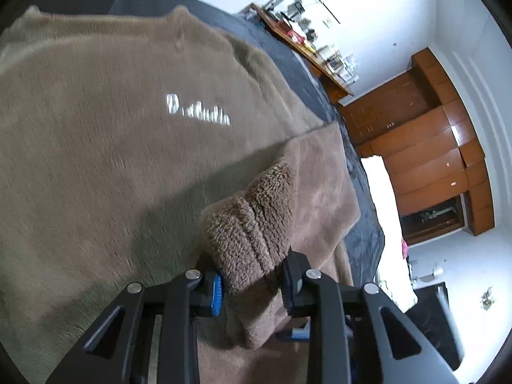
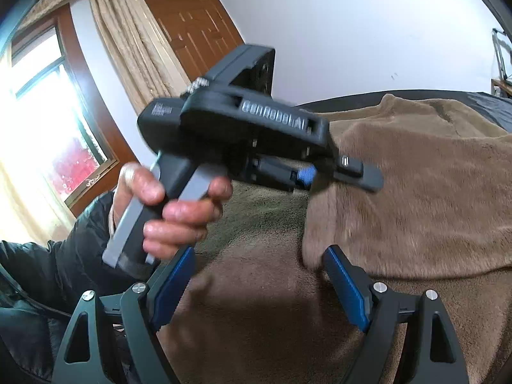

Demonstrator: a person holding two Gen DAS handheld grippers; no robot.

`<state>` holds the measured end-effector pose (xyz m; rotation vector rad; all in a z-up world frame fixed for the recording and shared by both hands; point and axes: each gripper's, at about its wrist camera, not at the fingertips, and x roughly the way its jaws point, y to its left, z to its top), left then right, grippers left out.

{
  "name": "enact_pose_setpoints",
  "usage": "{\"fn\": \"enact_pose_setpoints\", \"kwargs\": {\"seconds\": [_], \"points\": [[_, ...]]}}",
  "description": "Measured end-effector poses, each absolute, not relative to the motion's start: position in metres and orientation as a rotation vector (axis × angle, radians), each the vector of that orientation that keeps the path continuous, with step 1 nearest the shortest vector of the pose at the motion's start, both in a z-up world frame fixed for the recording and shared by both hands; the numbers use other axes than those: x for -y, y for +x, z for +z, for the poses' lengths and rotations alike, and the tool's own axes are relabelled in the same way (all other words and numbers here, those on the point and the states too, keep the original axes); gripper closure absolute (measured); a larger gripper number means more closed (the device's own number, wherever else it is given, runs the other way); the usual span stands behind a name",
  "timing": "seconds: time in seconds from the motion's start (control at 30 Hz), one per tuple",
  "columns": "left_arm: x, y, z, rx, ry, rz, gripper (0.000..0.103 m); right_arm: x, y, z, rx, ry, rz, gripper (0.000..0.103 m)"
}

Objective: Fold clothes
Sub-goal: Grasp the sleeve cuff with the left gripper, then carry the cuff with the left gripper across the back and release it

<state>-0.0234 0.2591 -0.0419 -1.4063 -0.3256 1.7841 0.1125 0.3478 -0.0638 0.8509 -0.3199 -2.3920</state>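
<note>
Spread flat over the bed [image 1: 323,73]: brown fleece sweater [image 1: 96,102]. Lifted off it, ribbed cuff [image 1: 252,224], pinched at its end by left hand-held gripper [image 1: 252,283]. Hovering just above the sweater's near edge, spread apart and holding nothing: right hand-held gripper [image 2: 259,284].

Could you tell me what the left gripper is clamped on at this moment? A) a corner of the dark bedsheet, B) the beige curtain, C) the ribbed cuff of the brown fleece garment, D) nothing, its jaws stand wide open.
C: in the left wrist view the left gripper has its jaws closed on the ribbed cuff of the brown fleece garment, lifted above the cloth spread below.
</note>
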Motion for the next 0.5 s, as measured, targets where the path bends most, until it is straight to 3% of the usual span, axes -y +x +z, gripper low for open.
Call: {"fn": "enact_pose_setpoints", "kwargs": {"seconds": [0.33,0.5], "points": [[-0.233,-0.069,0.045,0.395,-1.234,1.943,0.072,-0.347,0.107,-0.067,0.313,0.859,-2.383,0.018],[-0.195,-0.086,0.054,0.397,-1.309,2.043,0.072,-0.347,0.104,-0.071,0.325,0.885,-2.373,0.018]]}}
